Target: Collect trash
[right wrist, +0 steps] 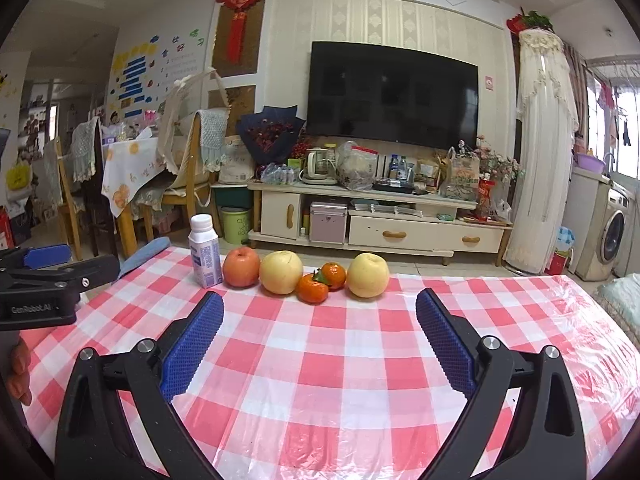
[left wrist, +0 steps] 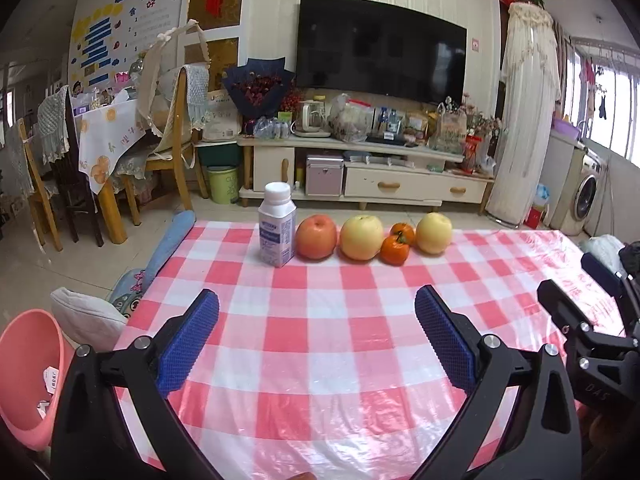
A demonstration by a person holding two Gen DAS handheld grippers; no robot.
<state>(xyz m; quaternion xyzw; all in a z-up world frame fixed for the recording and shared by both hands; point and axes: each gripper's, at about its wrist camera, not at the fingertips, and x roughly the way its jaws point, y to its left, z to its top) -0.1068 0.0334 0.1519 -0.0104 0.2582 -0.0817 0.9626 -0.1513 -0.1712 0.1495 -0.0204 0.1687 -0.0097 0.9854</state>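
Observation:
A white drink bottle (left wrist: 277,232) with a white cap stands at the far edge of the red-and-white checked table (left wrist: 320,340); it also shows in the right wrist view (right wrist: 205,253). A pink bin (left wrist: 30,372) with scraps inside sits beside the table's near left corner. My left gripper (left wrist: 317,312) is open and empty over the near table. My right gripper (right wrist: 319,316) is open and empty, to the right of the left one.
Right of the bottle lie a red apple (left wrist: 316,237), a yellow apple (left wrist: 362,237), two tangerines (left wrist: 396,245) and another yellow apple (left wrist: 434,233). Cushions (left wrist: 86,316) lie left of the table. A TV stand (left wrist: 360,176) and chairs stand beyond.

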